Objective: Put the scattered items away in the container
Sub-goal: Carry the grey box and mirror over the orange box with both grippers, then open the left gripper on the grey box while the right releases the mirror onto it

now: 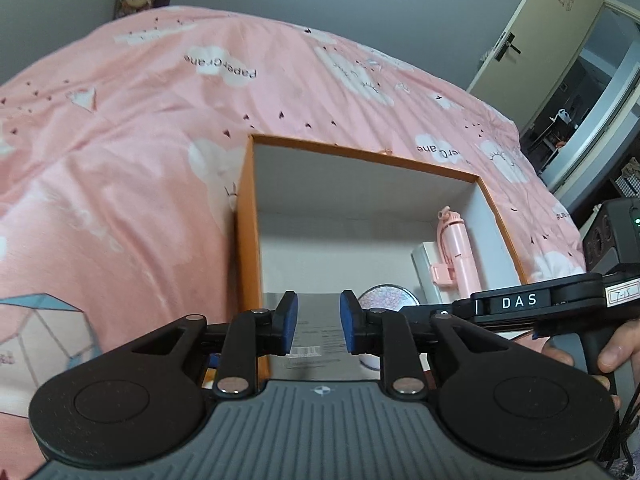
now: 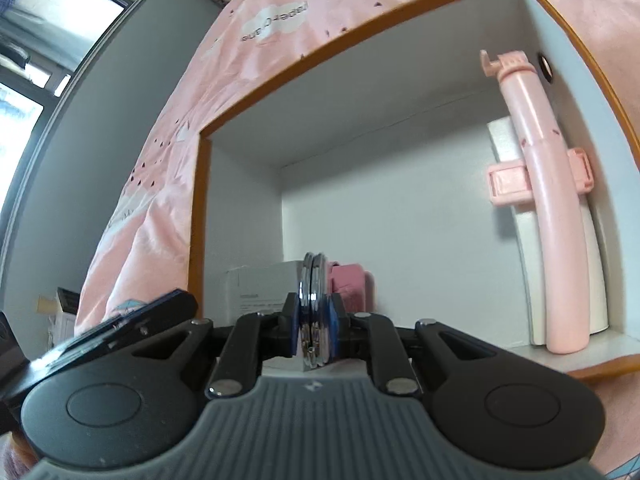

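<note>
Over the orange box [image 1: 244,216] on the bed | right hand-held gripper [image 2: 314,320] clamps round compact mirror [image 2: 314,280], unreleased | left hand-held gripper [image 1: 319,322] parted, empty | pink stick [image 2: 548,200] already stowed.

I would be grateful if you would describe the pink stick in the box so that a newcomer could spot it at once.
On the pink bedspread sits an open orange-edged box with white inner walls. Along its right-hand wall lies the pink stick, resting on a white slab. It is the only long, slim tube there, with a pink clamp across its middle; its neighbours are flat or round.
</note>
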`<state>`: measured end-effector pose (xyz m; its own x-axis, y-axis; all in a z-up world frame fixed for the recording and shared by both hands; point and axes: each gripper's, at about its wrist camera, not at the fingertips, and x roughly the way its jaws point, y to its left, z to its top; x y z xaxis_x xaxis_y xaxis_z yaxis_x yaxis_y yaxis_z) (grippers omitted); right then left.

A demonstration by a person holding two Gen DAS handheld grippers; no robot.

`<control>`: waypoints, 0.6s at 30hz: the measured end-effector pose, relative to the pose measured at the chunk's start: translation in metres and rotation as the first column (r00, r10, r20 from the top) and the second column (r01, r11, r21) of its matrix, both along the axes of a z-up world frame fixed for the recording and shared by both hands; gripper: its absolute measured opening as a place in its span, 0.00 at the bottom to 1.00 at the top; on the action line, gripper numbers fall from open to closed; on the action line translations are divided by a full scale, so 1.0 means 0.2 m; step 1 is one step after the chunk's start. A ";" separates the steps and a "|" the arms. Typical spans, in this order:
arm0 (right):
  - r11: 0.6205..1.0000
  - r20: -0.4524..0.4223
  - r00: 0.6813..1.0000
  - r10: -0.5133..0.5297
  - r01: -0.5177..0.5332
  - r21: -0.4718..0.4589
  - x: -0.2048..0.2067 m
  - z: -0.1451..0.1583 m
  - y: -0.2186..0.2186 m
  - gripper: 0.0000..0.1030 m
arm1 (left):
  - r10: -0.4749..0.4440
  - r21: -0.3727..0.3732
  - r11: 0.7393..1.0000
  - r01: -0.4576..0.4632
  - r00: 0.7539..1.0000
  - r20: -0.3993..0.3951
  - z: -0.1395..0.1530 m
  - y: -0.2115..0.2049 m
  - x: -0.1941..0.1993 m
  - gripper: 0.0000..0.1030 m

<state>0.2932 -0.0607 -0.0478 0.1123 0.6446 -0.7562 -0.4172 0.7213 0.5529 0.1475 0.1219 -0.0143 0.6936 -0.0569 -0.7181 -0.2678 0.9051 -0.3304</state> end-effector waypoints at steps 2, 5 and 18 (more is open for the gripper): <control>1.000 0.007 1.000 0.007 -0.007 -0.015 -0.01 0.00 0.04 0.16 | 0.000 0.015 1.000 0.000 1.000 -0.006 0.00 0.00 -0.01 0.25; 1.000 0.009 1.000 -0.001 0.001 -0.028 -0.01 0.01 0.03 0.15 | -0.007 0.028 1.000 0.007 1.000 -0.014 0.00 0.00 -0.01 0.25; 0.986 -0.011 0.995 0.094 -0.092 0.139 -0.04 0.04 0.14 0.15 | -0.024 0.189 0.981 0.033 0.998 -0.050 -0.03 -0.06 -0.05 0.25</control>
